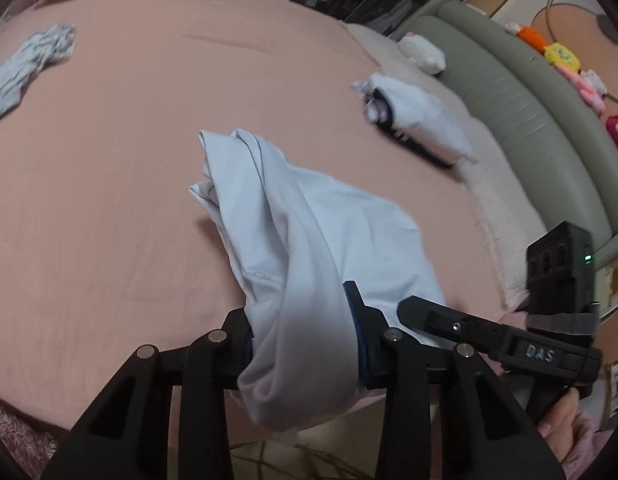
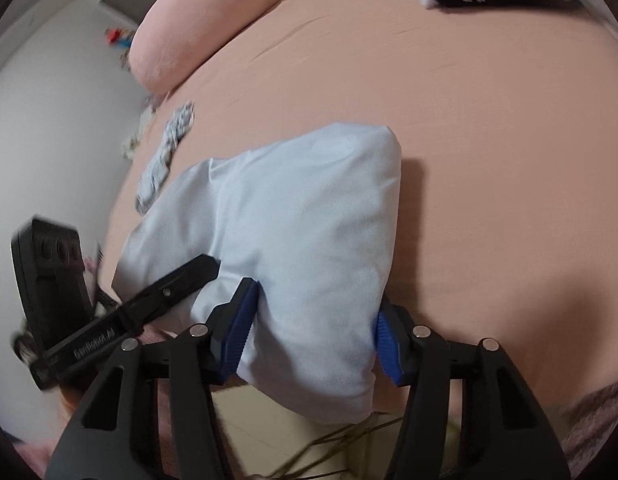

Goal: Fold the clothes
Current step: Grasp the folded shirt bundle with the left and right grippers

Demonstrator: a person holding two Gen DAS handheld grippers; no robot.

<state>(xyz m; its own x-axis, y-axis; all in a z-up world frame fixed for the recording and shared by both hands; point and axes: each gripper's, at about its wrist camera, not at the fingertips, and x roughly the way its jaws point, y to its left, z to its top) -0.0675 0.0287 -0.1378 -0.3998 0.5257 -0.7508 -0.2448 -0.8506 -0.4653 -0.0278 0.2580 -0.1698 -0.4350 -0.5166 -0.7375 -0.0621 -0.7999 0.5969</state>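
A light blue garment (image 1: 309, 220) lies bunched on the pink bed (image 1: 129, 160), its near end lifted over the bed's front edge. My left gripper (image 1: 301, 312) is shut on a thick gathered fold of it. A finger (image 1: 449, 320) of the right gripper lies against the cloth just to the right. In the right wrist view the same garment (image 2: 301, 208) fills the gap between the blue pads (image 2: 241, 332) of my right gripper (image 2: 315, 320), which is shut on it. The left gripper's finger (image 2: 169, 292) presses into the cloth at the left.
A grey patterned garment (image 1: 25, 68) lies crumpled at the far left of the bed. Folded white and dark clothes (image 1: 417, 120) sit at the far right, near a grey-green padded bed frame (image 1: 509, 100) with plush toys (image 1: 565, 56). Pink pillows (image 2: 197, 32) lie at the head.
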